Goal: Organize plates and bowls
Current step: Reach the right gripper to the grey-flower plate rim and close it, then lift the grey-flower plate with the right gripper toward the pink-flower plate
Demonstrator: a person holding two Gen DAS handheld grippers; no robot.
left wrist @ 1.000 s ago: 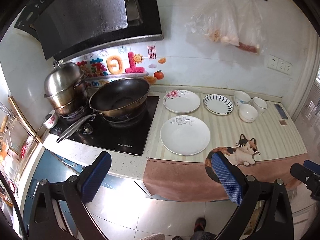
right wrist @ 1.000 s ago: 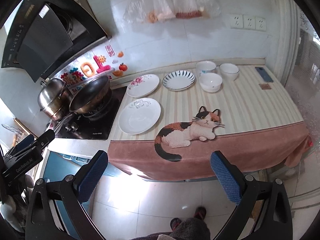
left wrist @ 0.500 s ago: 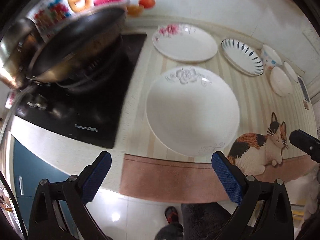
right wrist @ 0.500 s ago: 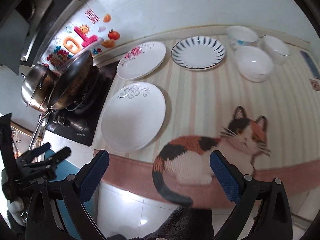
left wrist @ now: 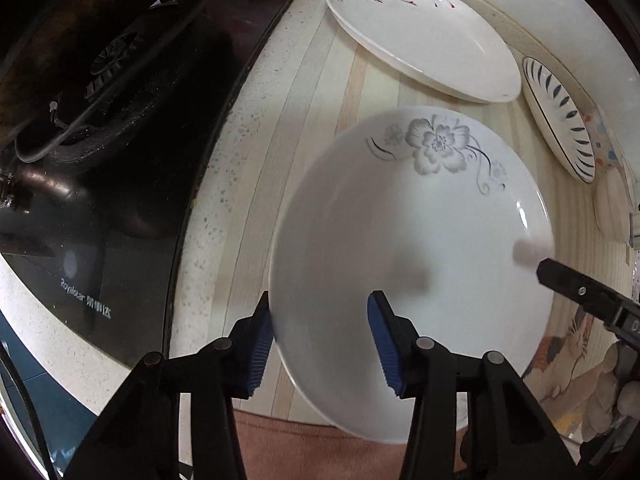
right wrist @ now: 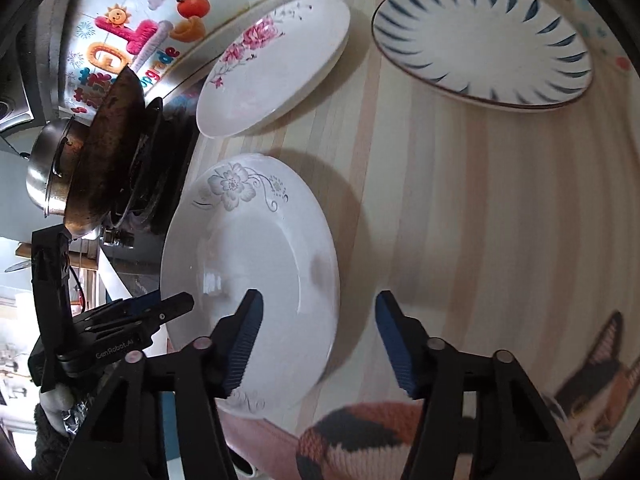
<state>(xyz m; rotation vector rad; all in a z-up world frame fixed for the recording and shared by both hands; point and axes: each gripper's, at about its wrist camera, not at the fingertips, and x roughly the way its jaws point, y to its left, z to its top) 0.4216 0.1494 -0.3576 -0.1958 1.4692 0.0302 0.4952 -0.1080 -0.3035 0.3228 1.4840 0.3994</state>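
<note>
The white plate [left wrist: 400, 240] looks like glossy glazed ceramic. The mat [right wrist: 460, 200] under it is matt and striped. The hob [left wrist: 80, 240] is glossy black glass; the pot [right wrist: 44, 172] is shiny metal.

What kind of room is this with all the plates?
Most likely a home kitchen. A dark wok sits on a black gas stove, and plates, like the grey-flowered plate, lie on the striped counter mat.

left wrist view close above, facing straight down, right wrist view steeply angled down, both sharing the white grey-flowered plate [left wrist: 408, 248] [right wrist: 256, 264]
</note>
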